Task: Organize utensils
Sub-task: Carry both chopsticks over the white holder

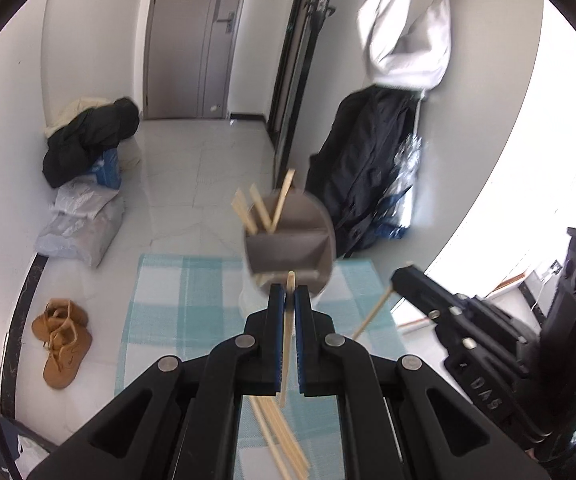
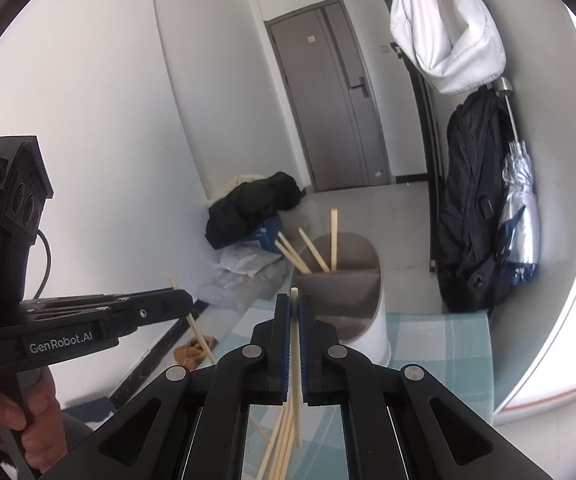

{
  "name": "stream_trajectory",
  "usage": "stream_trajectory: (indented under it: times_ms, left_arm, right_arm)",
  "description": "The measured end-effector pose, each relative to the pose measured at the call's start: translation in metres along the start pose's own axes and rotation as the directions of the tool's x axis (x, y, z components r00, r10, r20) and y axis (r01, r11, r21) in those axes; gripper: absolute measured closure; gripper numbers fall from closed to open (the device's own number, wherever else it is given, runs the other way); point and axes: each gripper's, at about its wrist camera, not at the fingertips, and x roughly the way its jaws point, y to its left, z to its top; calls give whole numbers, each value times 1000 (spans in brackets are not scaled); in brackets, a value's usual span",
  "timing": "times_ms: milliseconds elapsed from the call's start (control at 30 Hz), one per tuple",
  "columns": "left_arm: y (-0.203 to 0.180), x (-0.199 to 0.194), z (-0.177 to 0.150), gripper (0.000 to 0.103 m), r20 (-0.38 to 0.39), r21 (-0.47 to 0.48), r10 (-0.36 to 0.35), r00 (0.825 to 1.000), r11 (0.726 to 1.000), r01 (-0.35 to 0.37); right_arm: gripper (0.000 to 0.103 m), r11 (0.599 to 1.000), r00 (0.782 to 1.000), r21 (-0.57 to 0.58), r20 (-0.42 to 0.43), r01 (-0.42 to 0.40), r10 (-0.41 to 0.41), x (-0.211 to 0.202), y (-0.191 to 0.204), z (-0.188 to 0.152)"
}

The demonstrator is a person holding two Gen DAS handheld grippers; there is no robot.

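Both grippers are clamped on a single chopstick each: left gripper (image 1: 289, 294) and right gripper (image 2: 294, 305); the divided utensil holder (image 2: 342, 280) sits mid-frame on the checked desk (image 2: 440, 344), three chopsticks (image 2: 312, 254) already in it; loose chopsticks (image 2: 280, 440) lie below.

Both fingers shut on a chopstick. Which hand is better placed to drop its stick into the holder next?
Probably left. The left gripper holds its chopstick just before the divided holder. The right gripper sits farther back from it, its chopstick short of the rim. Either could go.
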Motion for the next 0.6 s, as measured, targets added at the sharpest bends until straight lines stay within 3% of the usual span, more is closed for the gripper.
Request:
stream_trajectory:
  times_ms: [167,367,600]
  left_arm:
    - [-12,-8,38,102,23,-16,-50,998,999,50]
    - [-11,-9,88,102,71,-32,-55,996,998,58]
    - [0,12,134,102,108,-45,-55,993,997,60]
  right_arm:
    - [100,1000,1000,-27,18,-8,8,-5,3,37]
    - [100,996,998,-85,60,-16,21,-6,4,98]
    - [100,992,997,-128,81,-8,19,25,-4,148]
